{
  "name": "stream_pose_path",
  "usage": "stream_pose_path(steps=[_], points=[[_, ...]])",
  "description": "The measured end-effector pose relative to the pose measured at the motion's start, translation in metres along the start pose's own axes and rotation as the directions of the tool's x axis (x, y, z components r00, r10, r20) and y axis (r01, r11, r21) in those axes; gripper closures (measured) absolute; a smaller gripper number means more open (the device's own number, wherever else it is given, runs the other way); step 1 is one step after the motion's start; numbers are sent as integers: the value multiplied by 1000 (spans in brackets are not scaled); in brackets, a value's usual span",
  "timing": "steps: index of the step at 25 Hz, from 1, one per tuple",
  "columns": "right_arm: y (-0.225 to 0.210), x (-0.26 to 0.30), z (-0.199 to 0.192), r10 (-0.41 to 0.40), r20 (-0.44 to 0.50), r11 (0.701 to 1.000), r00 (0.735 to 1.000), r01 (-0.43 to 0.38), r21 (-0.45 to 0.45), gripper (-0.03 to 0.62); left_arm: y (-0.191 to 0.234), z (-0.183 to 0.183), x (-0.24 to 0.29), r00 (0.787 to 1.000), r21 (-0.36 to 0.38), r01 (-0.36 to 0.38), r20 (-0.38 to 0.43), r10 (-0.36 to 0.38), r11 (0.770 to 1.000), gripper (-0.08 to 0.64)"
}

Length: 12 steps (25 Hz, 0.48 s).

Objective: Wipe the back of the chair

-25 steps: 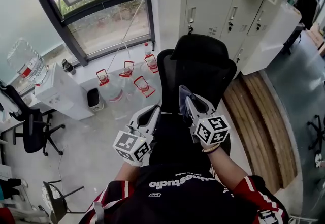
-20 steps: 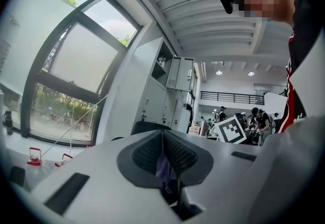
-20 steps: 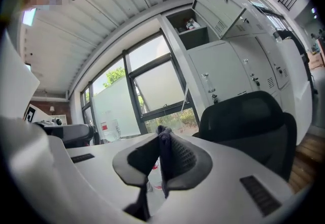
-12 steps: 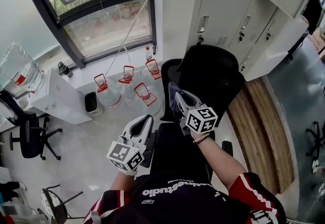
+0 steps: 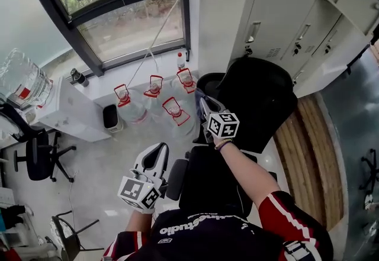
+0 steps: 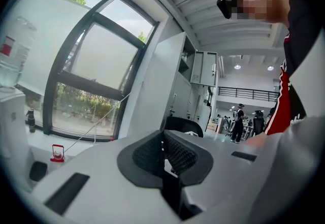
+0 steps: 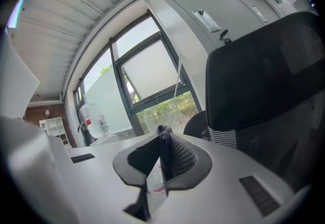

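Note:
The black office chair point(image 5: 260, 106) stands in front of me, its mesh back and headrest at centre right and its seat point(image 5: 207, 180) below. My right gripper point(image 5: 201, 100) is at the left edge of the chair back, shut on a grey-blue cloth point(image 5: 198, 96). In the right gripper view the cloth point(image 7: 163, 133) pokes out between the shut jaws, and the chair back point(image 7: 269, 75) fills the right side. My left gripper point(image 5: 156, 150) hangs low to the left of the seat, shut and holding nothing. The left gripper view shows the chair point(image 6: 183, 125) beyond its shut tips.
Several water jugs with red handles point(image 5: 155, 86) stand on the floor by the window point(image 5: 118, 23). White lockers point(image 5: 284, 29) are behind the chair. A water dispenser point(image 5: 65, 112), a small black bin point(image 5: 109, 116) and another office chair point(image 5: 35, 156) are at the left.
My right gripper has moved up and away from me with the cloth, to the chair back's left edge. My left gripper has dropped back and to the left.

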State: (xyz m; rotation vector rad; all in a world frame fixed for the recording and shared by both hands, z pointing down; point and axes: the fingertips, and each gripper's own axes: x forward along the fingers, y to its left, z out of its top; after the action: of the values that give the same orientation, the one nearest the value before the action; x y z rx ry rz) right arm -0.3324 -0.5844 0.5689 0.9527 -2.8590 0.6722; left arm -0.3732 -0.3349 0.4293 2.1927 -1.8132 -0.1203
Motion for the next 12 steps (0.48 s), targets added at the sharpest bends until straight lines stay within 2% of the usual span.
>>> stream_pose_path(steps=[5, 12], points=[[-33, 25, -17, -81, -13, 997, 997, 81, 9, 535, 7, 0, -1, 999, -32, -13, 31, 14, 999, 529], [-53, 33, -25, -104, -5, 994, 995, 104, 14, 535, -19, 4, 10, 999, 19, 44, 23, -44, 999, 529]])
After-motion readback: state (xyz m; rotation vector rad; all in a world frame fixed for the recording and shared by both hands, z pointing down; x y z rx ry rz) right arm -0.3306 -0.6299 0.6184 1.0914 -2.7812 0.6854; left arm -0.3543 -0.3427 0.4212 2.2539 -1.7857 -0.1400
